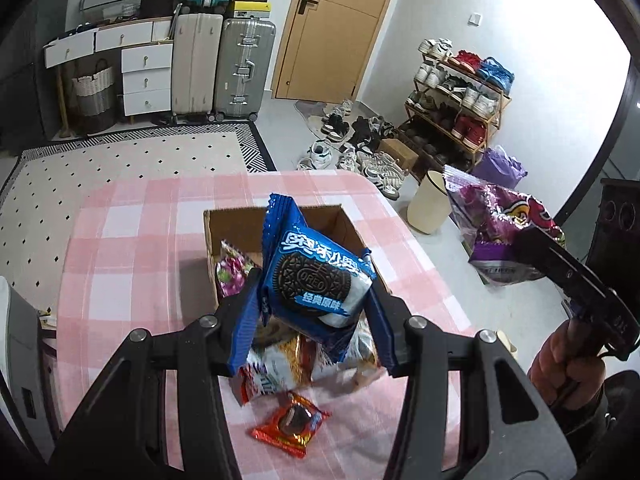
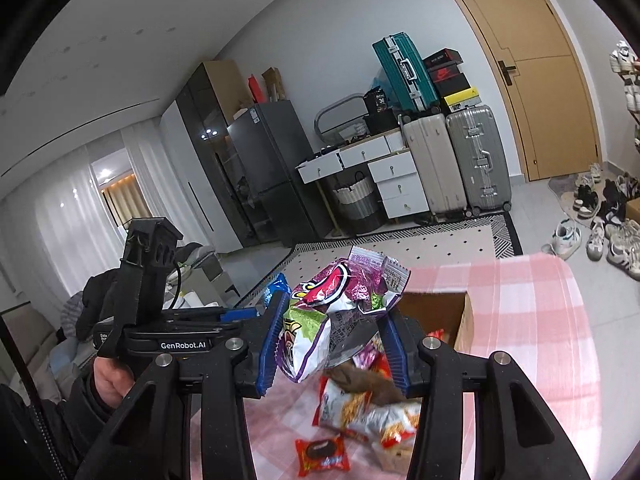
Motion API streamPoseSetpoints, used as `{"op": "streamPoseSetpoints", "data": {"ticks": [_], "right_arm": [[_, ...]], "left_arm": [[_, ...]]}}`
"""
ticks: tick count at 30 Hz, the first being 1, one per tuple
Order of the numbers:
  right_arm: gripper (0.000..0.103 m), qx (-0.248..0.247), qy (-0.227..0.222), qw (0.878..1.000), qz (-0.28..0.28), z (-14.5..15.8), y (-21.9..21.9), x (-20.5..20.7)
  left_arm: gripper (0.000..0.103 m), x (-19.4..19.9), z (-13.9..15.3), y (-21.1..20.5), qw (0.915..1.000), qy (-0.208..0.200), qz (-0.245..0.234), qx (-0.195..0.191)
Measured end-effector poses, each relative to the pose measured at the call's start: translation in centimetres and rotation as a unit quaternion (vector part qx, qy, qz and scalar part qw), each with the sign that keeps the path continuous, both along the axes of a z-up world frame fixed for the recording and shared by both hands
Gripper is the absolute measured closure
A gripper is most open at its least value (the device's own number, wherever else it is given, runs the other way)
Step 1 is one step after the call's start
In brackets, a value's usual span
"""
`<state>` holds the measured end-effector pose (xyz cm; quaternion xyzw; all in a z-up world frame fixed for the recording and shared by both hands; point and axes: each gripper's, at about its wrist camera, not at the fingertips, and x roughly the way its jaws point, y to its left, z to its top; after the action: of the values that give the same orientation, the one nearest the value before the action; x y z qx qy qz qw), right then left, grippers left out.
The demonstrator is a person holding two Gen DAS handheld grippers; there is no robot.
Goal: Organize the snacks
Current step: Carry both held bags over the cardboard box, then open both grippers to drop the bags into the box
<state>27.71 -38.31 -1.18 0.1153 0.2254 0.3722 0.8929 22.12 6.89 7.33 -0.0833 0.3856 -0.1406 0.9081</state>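
Two grippers hold snacks. Our left gripper (image 1: 316, 300) clamps a blue Oreo pack (image 1: 316, 276) above the cardboard box (image 1: 276, 220). Our right gripper (image 2: 332, 344) pinches a purple snack bag (image 2: 340, 308).

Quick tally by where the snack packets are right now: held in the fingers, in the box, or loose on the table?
Held: 2, blue Oreo packet in left gripper, purple snack bag in right gripper.
In the cardboard box: 1 visible, a purple-green packet; more may be hidden.
On the table: 2 clear, a red packet and an orange-white bag; others blurred.
Total: 5 at least.
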Motion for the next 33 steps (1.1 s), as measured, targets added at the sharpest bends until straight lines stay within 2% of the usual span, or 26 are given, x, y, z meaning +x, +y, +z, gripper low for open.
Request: {"op": "streamPoseSetpoints", "data": {"ticks": [8, 13, 24, 33], "right_arm": [[0.058, -0.003, 0.008, 1.000, 0.000, -0.1, 0.9, 3.1], [0.058, 0.005, 0.027, 1.000, -0.008, -1.4, 0.8, 5.5], [0.058, -0.017, 0.065, 0.998, -0.005, -5.9, 1.4, 10.1], [0.057, -0.092, 0.060, 0.994, -0.004, -8.9, 4.2, 12.6]], "left_arm": [[0.057, 4.2, 0.5, -1.2, 1.0000, 0.006, -0.003, -0.005], [0.057, 6.9, -0.7, -1.7, 0.9998, 0.018, -0.007, 0.005], [0.056, 12.7, -7.3, -0.8, 0.9978, 0.066, -0.003, -0.001], [0.055, 16.1, -12.1, 0.1, 0.9956, 0.091, 0.008, -0.018]]}}
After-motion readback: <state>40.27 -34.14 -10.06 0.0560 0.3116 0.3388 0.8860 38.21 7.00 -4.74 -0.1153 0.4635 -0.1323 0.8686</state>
